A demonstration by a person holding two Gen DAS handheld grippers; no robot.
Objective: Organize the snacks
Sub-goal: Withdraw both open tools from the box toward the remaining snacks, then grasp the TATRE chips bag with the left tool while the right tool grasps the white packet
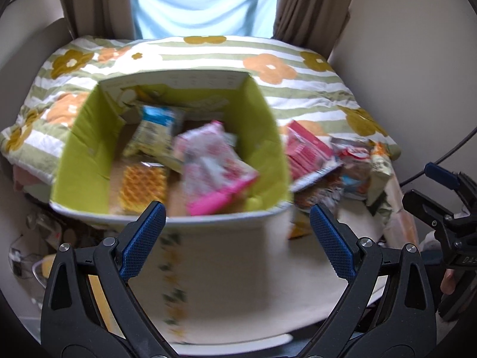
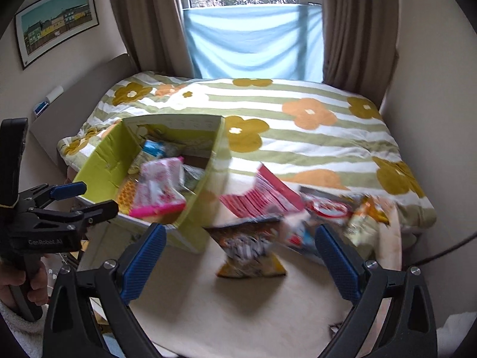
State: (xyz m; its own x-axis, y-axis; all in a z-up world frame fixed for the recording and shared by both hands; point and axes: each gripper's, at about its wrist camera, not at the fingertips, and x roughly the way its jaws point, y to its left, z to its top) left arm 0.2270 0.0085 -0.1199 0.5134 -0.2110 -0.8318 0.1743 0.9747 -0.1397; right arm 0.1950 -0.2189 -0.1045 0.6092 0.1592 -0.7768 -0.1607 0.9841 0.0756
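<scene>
A green-lined cardboard box [image 1: 89, 137] stands on a light table and holds several snack packs, among them a pink-and-white bag [image 1: 214, 164], a yellow waffle pack [image 1: 143, 185] and a blue-topped bag [image 1: 158, 125]. My left gripper [image 1: 238, 232] is open and empty just in front of the box. The box also shows in the right wrist view [image 2: 101, 161]. My right gripper [image 2: 241, 253] is open and empty over a brown-and-yellow bag [image 2: 250, 250]. A red-pink box [image 2: 265, 194] and several more packs [image 2: 342, 211] lie to the right.
The table [image 2: 238, 307] butts against a bed with a flowered striped quilt [image 2: 298, 113]. A window with curtains is behind the bed. Clutter lies on the floor left of the table [image 1: 38, 232]. A cable [image 1: 447, 155] runs along the right wall.
</scene>
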